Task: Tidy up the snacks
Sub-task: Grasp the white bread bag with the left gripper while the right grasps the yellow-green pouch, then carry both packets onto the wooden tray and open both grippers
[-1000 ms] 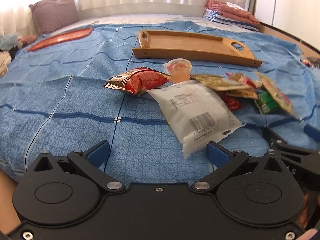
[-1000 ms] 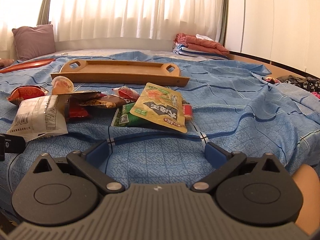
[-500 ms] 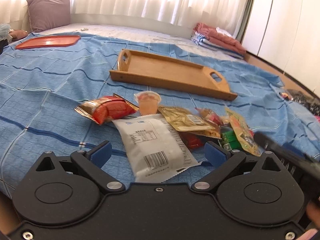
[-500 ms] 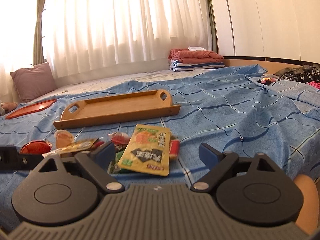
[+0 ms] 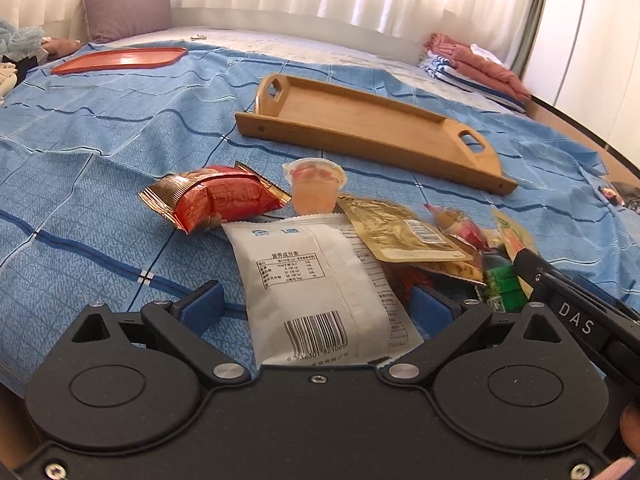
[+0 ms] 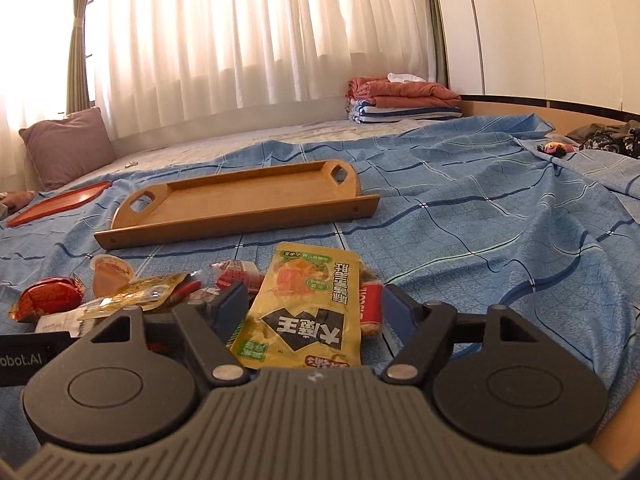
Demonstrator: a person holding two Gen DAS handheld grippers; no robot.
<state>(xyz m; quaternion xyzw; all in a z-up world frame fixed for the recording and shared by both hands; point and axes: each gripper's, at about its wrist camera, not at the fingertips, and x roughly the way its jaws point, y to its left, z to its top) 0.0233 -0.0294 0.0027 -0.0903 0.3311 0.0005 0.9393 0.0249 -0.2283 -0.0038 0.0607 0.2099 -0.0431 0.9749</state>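
Here, the wooden tray (image 5: 360, 128) serves as the reference: it lies on the blue bedspread (image 5: 100, 128) with nothing in it, and all snacks lie in a loose pile on the cloth on its near side, apart from it. The left gripper (image 5: 316, 306) has its blue pads wide apart, one on each side of the white packet (image 5: 320, 280), which lies barcode-up between them; the pads do not press on it. Toward the tray from this packet sit the red packet (image 5: 216, 196) and the jelly cup (image 5: 316, 188), the cup upright and nearest the tray's long wall. The gold pouch (image 5: 396, 232) overlaps the white packet's tray-side corner, and a green wrapper (image 5: 500, 280) lies beside it. The right gripper (image 6: 310, 310) has just been closing its jaws; they stand partly apart, with the yellow pouch (image 6: 308, 300) between them. Whether the pads touch that pouch cannot be told. The yellow pouch rests on top of other snacks, including a small red wrapper (image 6: 370, 304) at its edge. Beyond the tray, an orange tray (image 5: 120, 58) lies flat, with a purple pillow (image 5: 124, 0) and folded blankets (image 6: 404, 96) farther off.
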